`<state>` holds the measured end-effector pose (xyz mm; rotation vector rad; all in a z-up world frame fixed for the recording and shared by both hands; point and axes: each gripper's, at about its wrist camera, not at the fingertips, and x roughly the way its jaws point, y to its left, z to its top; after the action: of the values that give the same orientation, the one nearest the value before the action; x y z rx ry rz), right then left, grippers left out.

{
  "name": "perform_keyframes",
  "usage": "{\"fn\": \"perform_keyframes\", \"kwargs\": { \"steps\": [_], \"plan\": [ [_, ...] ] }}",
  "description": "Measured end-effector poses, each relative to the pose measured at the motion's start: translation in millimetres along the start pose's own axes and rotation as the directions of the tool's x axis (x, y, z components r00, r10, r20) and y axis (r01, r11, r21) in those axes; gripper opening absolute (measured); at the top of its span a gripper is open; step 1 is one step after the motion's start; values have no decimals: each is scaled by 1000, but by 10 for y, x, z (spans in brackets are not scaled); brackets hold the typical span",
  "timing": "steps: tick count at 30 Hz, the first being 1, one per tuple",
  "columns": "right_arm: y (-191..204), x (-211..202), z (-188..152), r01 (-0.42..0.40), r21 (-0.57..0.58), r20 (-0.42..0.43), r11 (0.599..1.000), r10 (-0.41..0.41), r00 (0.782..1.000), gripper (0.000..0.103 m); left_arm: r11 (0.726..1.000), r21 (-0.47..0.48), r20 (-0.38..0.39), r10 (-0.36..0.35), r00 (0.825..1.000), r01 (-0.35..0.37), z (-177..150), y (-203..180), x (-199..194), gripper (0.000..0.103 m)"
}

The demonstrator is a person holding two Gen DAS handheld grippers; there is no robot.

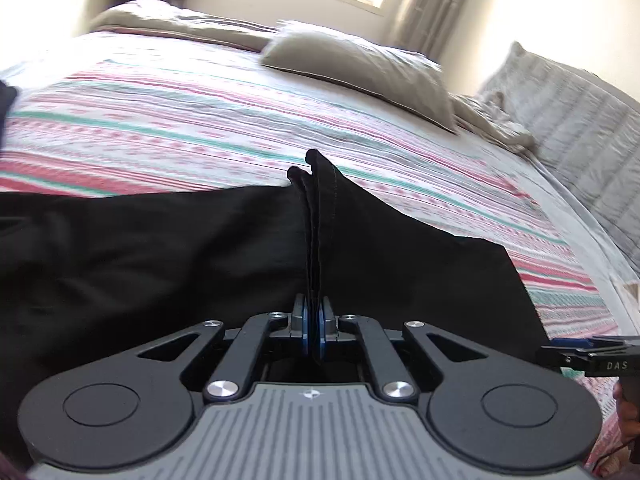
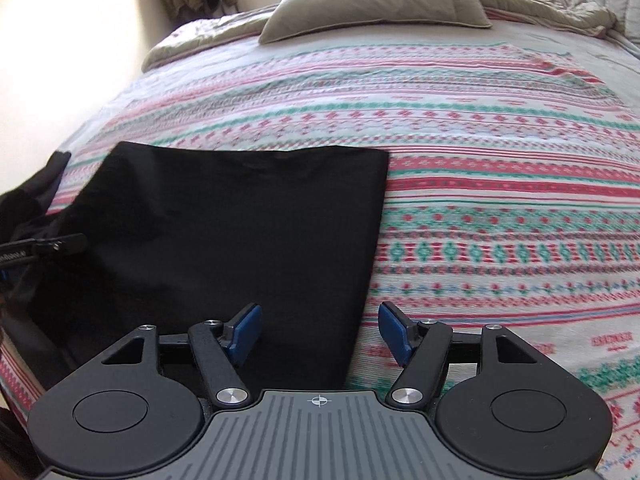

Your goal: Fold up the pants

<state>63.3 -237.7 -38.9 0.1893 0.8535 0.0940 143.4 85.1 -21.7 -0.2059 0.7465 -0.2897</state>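
Left gripper pitched down, jaws clamped on a pinched fold of pants. Right gripper pitched down, jaws apart, nothing gripped.

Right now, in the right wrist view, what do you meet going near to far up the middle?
Right hand-held gripper, open → black pants → striped patterned bedspread → beige pillow.

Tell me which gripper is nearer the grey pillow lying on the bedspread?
Neither clearly. The left gripper is shut on the black pants; the right gripper is open; the grey pillow lies far beyond both.
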Motion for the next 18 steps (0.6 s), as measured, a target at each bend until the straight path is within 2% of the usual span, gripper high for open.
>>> {"fn": "perform_keyframes", "kwargs": {
  "steps": [5,8,13,15,18],
  "plan": [
    [229,99,41,-39,-37,-9,999,39,999,65,996,-36,32,86,996,-85,26,378,-268,8],
    [381,147,64,-70,-65,-12,995,69,998,72,987,-61,54,153,987,-149,9,607,-438,8],
    [624,245,69,-107,-112,-38,988,103,994,72,969,-132,88,219,972,-207,37,885,-657,8],
    [710,286,66,-113,-133,-48,985,108,993,73,960,-130,102,261,960,-248,50,949,-712,8],
    [826,321,57,-116,-165,-49,980,109,993,78,936,-121,119,345,931,-331,55,1032,-768,8]
  ]
}}
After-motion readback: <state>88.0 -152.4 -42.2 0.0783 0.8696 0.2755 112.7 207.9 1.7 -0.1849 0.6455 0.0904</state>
